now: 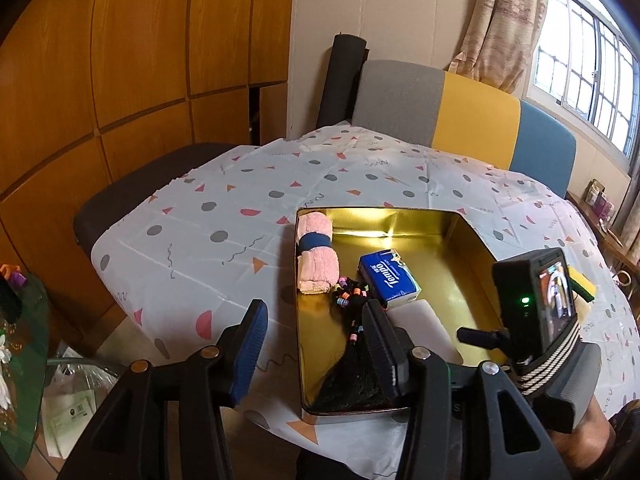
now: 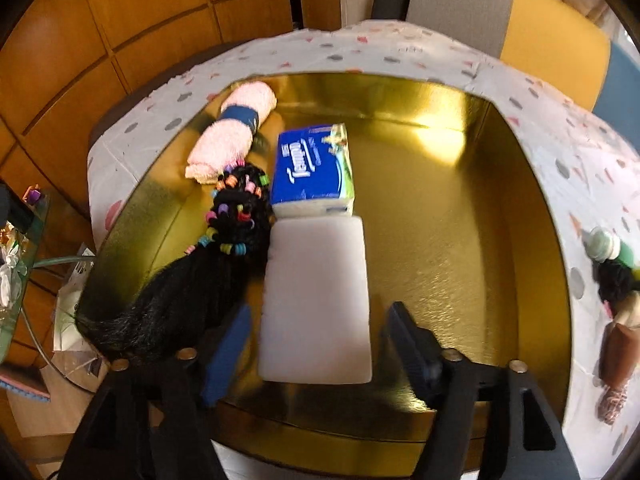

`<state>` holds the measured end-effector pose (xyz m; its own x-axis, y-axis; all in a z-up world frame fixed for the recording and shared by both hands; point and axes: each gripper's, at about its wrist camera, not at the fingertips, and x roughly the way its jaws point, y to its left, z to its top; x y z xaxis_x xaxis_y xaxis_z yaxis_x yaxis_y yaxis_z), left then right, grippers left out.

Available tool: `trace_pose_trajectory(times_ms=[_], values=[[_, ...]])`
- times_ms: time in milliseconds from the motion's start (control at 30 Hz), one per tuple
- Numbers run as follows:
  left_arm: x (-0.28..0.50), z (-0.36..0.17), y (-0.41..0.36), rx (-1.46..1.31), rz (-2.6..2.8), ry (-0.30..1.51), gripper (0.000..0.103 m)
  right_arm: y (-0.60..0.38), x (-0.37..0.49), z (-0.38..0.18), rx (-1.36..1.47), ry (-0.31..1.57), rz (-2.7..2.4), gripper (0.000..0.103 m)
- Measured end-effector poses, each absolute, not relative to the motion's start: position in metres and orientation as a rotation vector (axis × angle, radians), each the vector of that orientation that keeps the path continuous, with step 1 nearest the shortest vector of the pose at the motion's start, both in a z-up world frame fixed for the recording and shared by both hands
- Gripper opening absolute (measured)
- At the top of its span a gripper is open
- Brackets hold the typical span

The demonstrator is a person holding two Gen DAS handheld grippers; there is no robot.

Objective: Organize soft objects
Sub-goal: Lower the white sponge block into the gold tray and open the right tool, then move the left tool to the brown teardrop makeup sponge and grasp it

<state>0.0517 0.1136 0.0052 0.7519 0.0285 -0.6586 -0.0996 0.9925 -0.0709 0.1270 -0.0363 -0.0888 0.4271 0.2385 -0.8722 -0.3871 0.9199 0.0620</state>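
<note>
Sitting flat in the gold tin (image 2: 520,200): white sponge (image 2: 316,300), between the right gripper (image 2: 316,354) jaws, spread clear of it. Towel roll (image 2: 236,132), tissue pack (image 2: 312,168), hair piece (image 2: 192,280) packed too. Left gripper (image 1: 312,344) parted, empty. Remaining: yellow-green sponge (image 1: 584,286) on the tablecloth (image 1: 200,220).

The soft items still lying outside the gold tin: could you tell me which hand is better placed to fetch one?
Probably the right: the yellow sponge and black hair piece lie on the tin's right side, beside the right gripper.
</note>
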Motion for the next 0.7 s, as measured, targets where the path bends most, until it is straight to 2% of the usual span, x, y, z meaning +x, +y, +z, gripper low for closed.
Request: trace_pose_trajectory(times_ms=[133, 367, 500, 700], values=[[0.051, 0.007, 0.109, -0.099, 0.059, 0.717, 0.05, -0.04, 0.125, -0.076, -0.144, 1.022, 0.406, 0.085], [0.047, 0.009, 0.098, -0.069, 0.037, 0.713, 0.05, -0.056, 0.115, -0.06, -0.123, 0.978, 0.388, 0.091], [0.046, 0.011, 0.092, -0.056, 0.024, 0.712, 0.051, -0.072, 0.105, -0.048, -0.106, 0.914, 0.377, 0.098], [0.045, 0.014, 0.079, -0.035, -0.012, 0.707, 0.057, -0.11, 0.089, -0.029, -0.115, 0.822, 0.318, 0.103]])
